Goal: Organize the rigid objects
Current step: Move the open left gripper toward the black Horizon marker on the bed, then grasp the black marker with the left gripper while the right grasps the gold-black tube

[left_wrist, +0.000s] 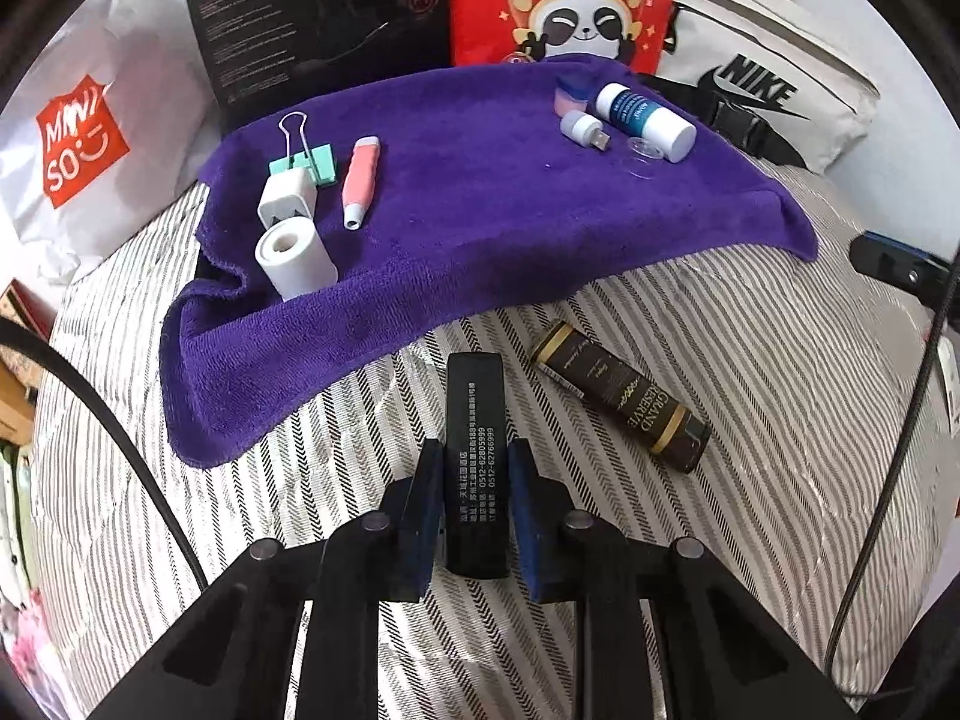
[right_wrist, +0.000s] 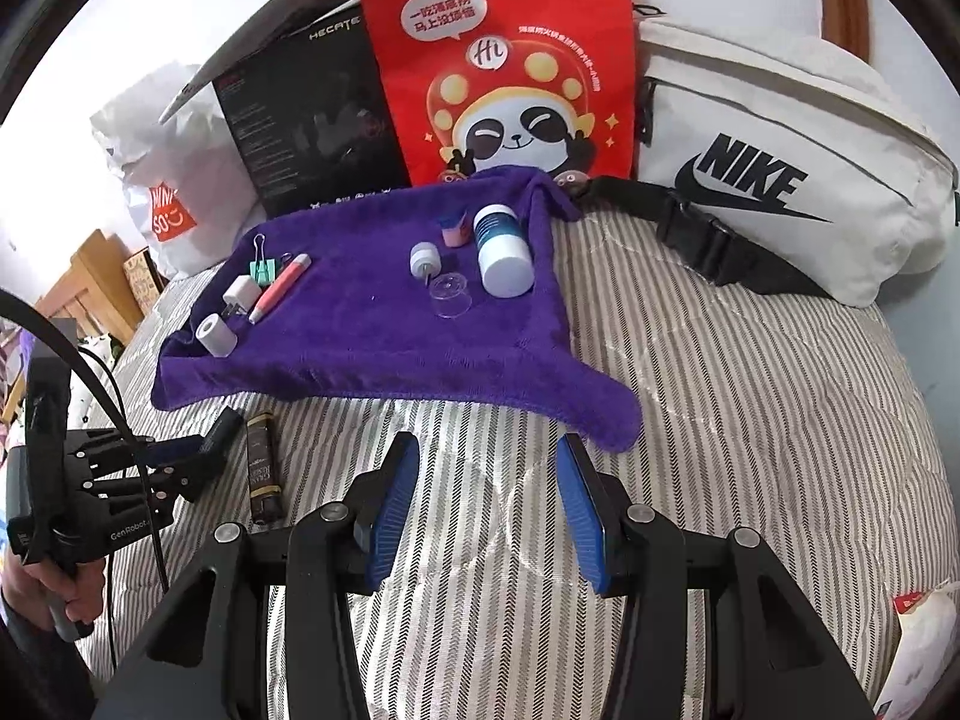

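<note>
While the striped bedcover [left_wrist: 690, 276] spreads beneath both tools, the largest thing ahead of them is the purple towel [left_wrist: 480, 222], laid flat beyond the fingertips of each gripper. Past the towel's far edge, well away from the tools, stand a black box [right_wrist: 312, 138], a red panda bag [right_wrist: 510, 60], a white Nike bag [right_wrist: 798, 168] off to the right and a white Miniso bag [left_wrist: 78, 138] off to the left. On the towel's right part, ahead of the right gripper [right_wrist: 487, 504], lie a white and blue bottle [right_wrist: 503, 243], a small pink and blue pot [right_wrist: 454, 229], a small white USB plug [right_wrist: 425, 259] and a clear round lid [right_wrist: 450, 295]. On its left part, ahead and left of the left gripper [left_wrist: 476, 489], sit a white roll [left_wrist: 295, 261], a white charger [left_wrist: 287, 197], a green binder clip [left_wrist: 306, 159] and a pink pen [left_wrist: 360, 180]. Just right of the left gripper, on the bedcover, lies a dark brown tube [left_wrist: 624, 399] with gold bands. The left gripper is closed on a flat black case [left_wrist: 475, 456] with white print; its blue pads press on both long sides near the case's near end, and the case points ahead toward the towel's near edge. The right gripper stands partly open over bare bedcover with nothing between its blue pads [right_wrist: 393, 510]. A hand [right_wrist: 57, 588] grips the left tool's handle.
</note>
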`<state>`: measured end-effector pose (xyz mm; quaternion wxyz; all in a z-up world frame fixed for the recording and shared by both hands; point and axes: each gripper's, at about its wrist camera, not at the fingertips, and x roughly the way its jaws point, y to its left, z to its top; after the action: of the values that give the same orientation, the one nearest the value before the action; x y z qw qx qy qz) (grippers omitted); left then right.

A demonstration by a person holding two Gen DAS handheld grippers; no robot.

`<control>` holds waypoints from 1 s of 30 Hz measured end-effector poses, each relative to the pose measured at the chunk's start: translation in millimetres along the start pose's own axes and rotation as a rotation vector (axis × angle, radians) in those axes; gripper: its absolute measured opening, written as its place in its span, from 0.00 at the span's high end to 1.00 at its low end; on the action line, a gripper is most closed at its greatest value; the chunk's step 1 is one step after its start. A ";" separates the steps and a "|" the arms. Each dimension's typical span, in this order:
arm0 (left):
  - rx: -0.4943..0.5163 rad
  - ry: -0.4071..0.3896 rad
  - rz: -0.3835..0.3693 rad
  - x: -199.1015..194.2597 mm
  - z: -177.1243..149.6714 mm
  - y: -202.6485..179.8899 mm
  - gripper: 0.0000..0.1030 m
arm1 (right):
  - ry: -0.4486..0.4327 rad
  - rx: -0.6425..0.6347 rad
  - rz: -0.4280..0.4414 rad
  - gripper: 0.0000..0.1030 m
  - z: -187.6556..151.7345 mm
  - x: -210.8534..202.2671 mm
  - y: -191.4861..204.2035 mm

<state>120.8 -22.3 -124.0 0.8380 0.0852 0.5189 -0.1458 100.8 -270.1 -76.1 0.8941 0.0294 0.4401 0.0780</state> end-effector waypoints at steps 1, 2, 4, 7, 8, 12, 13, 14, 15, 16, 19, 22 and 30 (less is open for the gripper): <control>0.001 0.001 -0.004 0.1 0.1 0.6 0.79 | 0.001 -0.003 0.003 0.54 -0.1 0.9 1.2; -0.002 0.004 -0.008 0.4 1.4 1.9 0.79 | 0.002 -0.005 0.005 0.54 -0.2 1.4 2.1; 0.003 0.001 -0.003 1.2 3.2 1.2 0.78 | 0.007 -0.016 0.013 0.54 -0.3 4.3 6.7; 0.004 -0.006 0.002 3.1 5.3 0.8 0.77 | 0.022 -0.045 0.037 0.54 -1.4 11.8 17.6; -0.002 -0.010 -0.009 2.9 5.1 1.4 0.79 | 0.028 -0.056 0.049 0.54 -1.9 14.6 21.9; -0.021 -0.020 -0.017 1.4 3.0 9.3 0.80 | 0.053 -0.111 0.094 0.54 -4.5 26.5 43.7; -0.037 -0.024 0.022 -0.7 0.5 16.0 0.80 | 0.059 -0.125 0.103 0.54 -5.2 28.9 48.6; -0.054 -0.025 0.051 -2.6 -1.8 22.7 0.80 | 0.065 -0.139 0.111 0.54 -6.6 30.9 54.1; -0.072 -0.023 0.070 -5.2 -4.6 30.6 0.80 | 0.072 -0.157 0.130 0.54 -8.2 34.4 62.5; -0.088 -0.023 0.073 -8.3 -7.7 39.2 0.80 | 0.079 -0.170 0.146 0.54 -9.7 37.4 69.3; -0.129 -0.029 0.090 -18.6 -17.2 64.3 0.80 | 0.101 -0.217 0.175 0.54 -13.5 46.3 89.9; -0.161 -0.032 0.109 -23.1 -24.9 78.7 0.80 | 0.120 -0.280 0.184 0.54 -18.6 56.7 113.2; -0.179 -0.049 0.066 -19.9 -32.2 83.5 0.80 | 0.114 -0.396 0.119 0.67 -27.1 75.3 144.3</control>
<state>113.0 69.0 -121.3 0.8591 0.0233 0.5060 -0.0733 108.2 -115.7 -134.1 0.8499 -0.1255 0.4633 0.2173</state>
